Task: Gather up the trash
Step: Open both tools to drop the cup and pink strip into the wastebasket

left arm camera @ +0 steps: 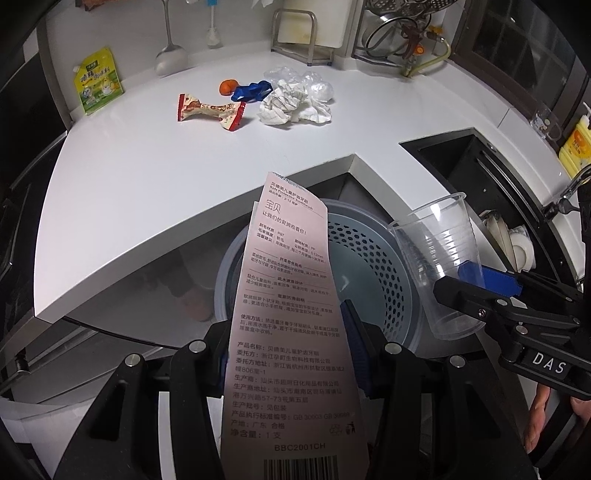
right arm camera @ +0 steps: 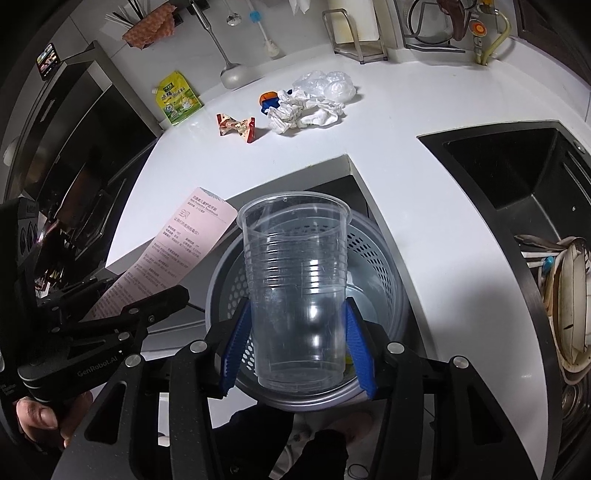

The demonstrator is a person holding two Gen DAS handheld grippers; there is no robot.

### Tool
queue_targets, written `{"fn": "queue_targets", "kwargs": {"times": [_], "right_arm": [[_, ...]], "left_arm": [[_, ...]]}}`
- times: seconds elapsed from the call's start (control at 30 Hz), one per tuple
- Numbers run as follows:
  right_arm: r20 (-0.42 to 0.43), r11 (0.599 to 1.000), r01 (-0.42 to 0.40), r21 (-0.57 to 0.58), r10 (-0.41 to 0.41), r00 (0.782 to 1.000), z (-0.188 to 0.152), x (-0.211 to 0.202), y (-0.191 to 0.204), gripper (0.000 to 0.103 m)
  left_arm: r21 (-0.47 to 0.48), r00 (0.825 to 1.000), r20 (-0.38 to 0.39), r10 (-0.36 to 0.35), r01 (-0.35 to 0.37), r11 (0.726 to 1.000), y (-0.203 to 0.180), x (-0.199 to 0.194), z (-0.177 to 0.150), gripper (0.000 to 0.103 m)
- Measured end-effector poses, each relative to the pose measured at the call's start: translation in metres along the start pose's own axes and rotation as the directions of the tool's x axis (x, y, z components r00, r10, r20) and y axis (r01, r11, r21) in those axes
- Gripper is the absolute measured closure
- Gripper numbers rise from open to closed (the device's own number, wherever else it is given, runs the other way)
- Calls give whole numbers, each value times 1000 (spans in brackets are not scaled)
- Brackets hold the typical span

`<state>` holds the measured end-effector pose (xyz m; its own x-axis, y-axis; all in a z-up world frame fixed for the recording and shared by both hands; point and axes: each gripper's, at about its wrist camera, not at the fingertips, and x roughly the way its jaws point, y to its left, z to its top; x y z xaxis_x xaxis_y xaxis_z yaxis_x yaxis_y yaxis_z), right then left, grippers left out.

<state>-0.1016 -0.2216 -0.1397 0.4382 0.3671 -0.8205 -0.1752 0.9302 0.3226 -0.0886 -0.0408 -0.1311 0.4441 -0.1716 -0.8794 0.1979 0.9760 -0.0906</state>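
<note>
My left gripper (left arm camera: 291,350) is shut on a pink toothbrush package card (left arm camera: 288,314) and holds it over the grey perforated trash bin (left arm camera: 373,258). The card also shows in the right wrist view (right arm camera: 173,254). My right gripper (right arm camera: 297,332) is shut on a clear plastic cup (right arm camera: 295,280), upright above the bin (right arm camera: 376,266); the cup also shows in the left wrist view (left arm camera: 439,258). On the white counter (left arm camera: 147,177) lie a red candy wrapper (left arm camera: 210,110), crumpled white paper (left arm camera: 291,103), a clear plastic bag (left arm camera: 303,79), a blue scrap (left arm camera: 251,91) and an orange piece (left arm camera: 228,87).
A yellow-green pouch (left arm camera: 98,81) leans on the back wall at left. A black sink (right arm camera: 517,173) lies to the right, with dishes (right arm camera: 565,302) in a lower basin. A yellow bottle (left arm camera: 576,144) and a glass (left arm camera: 546,120) stand far right. A metal rack (left arm camera: 299,33) stands at the back.
</note>
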Motion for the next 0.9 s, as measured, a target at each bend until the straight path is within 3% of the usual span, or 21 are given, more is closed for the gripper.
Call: {"fn": "queue_targets", "kwargs": {"times": [0.23, 0.9], "right_arm": [[26, 1000, 4, -2, -4, 1000, 2, -5, 3, 40], [53, 1000, 2, 26, -3, 999, 9, -12, -6, 38]], "left_arm": [[-12, 1000, -2, 2, -2, 1000, 4, -1, 2, 49], [-31, 998, 36, 43, -42, 999, 15, -14, 10, 36]]}}
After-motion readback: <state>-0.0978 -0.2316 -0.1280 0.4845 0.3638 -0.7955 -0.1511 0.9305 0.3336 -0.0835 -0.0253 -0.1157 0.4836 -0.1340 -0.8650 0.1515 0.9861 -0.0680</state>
